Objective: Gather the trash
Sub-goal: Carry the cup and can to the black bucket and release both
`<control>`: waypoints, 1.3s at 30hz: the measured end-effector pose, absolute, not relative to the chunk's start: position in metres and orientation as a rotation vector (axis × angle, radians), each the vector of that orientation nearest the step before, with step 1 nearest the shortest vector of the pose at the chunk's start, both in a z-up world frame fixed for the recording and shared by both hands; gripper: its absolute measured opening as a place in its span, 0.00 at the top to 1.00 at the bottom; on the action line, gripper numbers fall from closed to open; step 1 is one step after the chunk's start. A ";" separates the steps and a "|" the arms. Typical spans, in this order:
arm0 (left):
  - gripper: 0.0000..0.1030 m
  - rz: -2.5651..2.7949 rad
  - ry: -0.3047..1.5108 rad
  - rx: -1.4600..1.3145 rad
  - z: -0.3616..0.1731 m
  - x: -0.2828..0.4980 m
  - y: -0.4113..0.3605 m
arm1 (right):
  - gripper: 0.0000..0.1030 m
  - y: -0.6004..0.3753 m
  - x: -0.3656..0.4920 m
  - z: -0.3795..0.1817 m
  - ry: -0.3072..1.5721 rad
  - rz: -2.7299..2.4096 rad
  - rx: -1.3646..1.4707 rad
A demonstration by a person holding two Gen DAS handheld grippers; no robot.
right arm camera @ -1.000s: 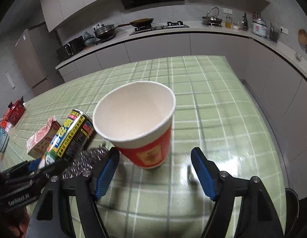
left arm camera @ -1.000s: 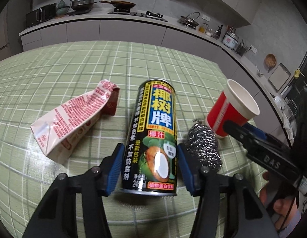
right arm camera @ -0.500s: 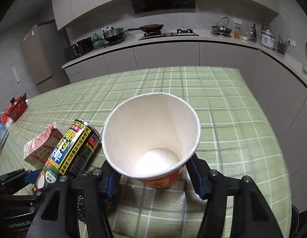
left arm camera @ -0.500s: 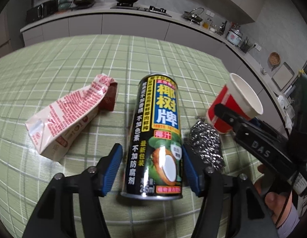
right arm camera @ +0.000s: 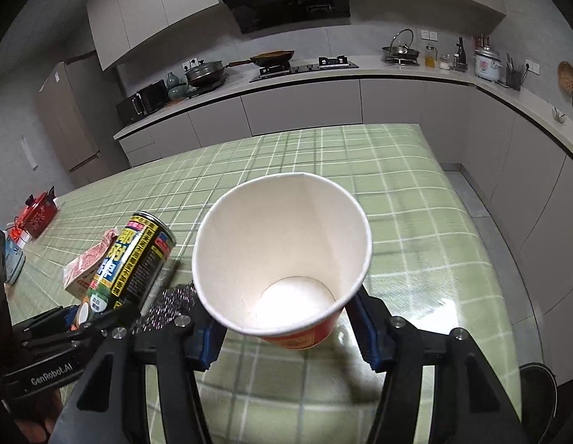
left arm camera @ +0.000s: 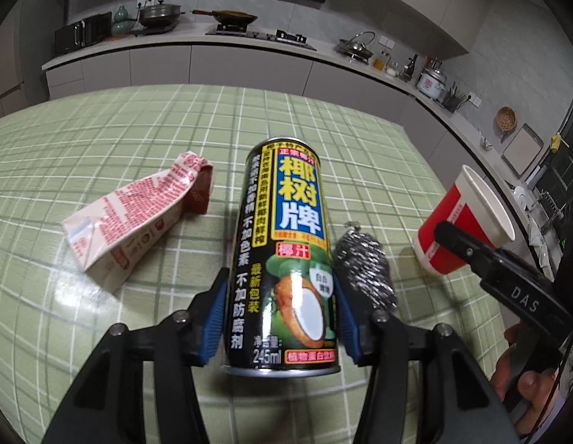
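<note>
Blue pads of the right gripper (right arm camera: 286, 327), wide apart 1 second earlier, had clamped the cup (right arm camera: 282, 255) above the table (right arm camera: 415, 229), while the left gripper (left arm camera: 279, 318) was closing on the can (left arm camera: 282, 255), so both looked ready for binning.

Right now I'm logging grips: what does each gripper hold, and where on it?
The left gripper is closing its jaws on the lower body of the can. The right gripper clamps the paper cup at its lower sides.
</note>
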State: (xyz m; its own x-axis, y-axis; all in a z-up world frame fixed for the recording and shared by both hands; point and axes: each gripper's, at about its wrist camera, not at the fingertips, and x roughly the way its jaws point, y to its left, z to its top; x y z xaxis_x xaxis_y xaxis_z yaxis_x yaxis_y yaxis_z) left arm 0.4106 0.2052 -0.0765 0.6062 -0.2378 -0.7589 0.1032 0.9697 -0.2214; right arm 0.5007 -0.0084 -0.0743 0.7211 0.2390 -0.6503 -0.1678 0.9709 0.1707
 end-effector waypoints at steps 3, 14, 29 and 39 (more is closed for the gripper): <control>0.48 -0.193 0.879 -0.155 -0.070 0.401 0.203 | 0.41 -0.020 0.491 -0.071 0.736 0.231 0.127; 0.48 -0.127 0.789 -0.158 -0.045 0.349 0.167 | 0.41 -0.069 0.449 -0.058 0.722 0.293 0.125; 0.48 -0.430 0.832 -0.099 -0.053 0.310 0.034 | 0.41 -0.228 0.349 -0.071 0.739 0.050 0.210; 0.48 -0.557 0.929 -0.079 -0.076 0.287 -0.120 | 0.41 -0.369 0.313 -0.128 0.848 -0.038 0.288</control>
State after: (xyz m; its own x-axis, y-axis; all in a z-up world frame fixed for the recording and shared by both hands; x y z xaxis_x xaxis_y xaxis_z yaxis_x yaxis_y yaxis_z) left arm 0.2866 -0.1198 -0.0755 0.4692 -0.4871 -0.7366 0.4204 0.8568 -0.2987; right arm 0.3132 -0.3688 -0.1276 0.6635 0.0811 -0.7437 0.1470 0.9606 0.2359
